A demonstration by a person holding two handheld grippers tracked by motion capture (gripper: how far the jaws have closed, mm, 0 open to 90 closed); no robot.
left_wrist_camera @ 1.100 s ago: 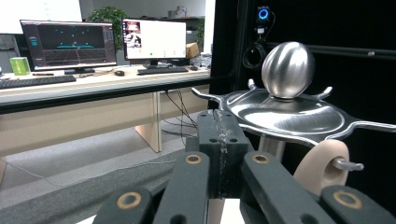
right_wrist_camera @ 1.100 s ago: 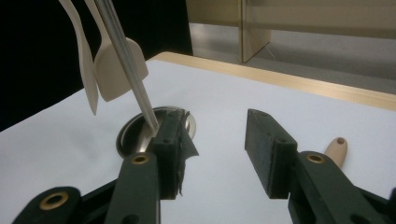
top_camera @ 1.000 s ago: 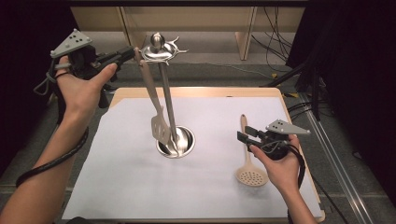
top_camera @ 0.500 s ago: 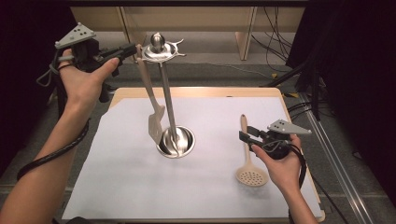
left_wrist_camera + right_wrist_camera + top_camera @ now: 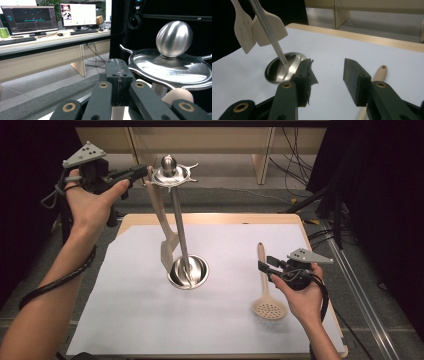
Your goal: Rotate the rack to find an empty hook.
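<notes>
A steel utensil stand (image 5: 181, 237) rises from a bowl-shaped base (image 5: 188, 272) to a top disc (image 5: 170, 67) with a ball (image 5: 174, 38). Two beige spatulas (image 5: 269, 27) hang beside its pole; one of them is slotted (image 5: 243, 32). My left gripper (image 5: 141, 170) is held high at the disc's left rim, shut, with nothing seen between its jaws (image 5: 117, 75). A rounded beige handle end (image 5: 177, 96) sits just beside them. A beige slotted spoon (image 5: 266, 295) lies on the paper at the right. My right gripper (image 5: 265, 265) stands open low over the paper, the spoon handle (image 5: 380, 71) just outside its jaws (image 5: 328, 72).
White paper (image 5: 125, 320) covers a wooden board (image 5: 215, 217). Past the far edge are a desk leg (image 5: 262, 162) and floor cables (image 5: 295, 175). Dark curtains close both sides. A desk with monitors (image 5: 30, 17) stands behind the stand.
My left gripper has crept slightly up and right toward the stand's top disc. The right gripper and the spoon have stayed put.
</notes>
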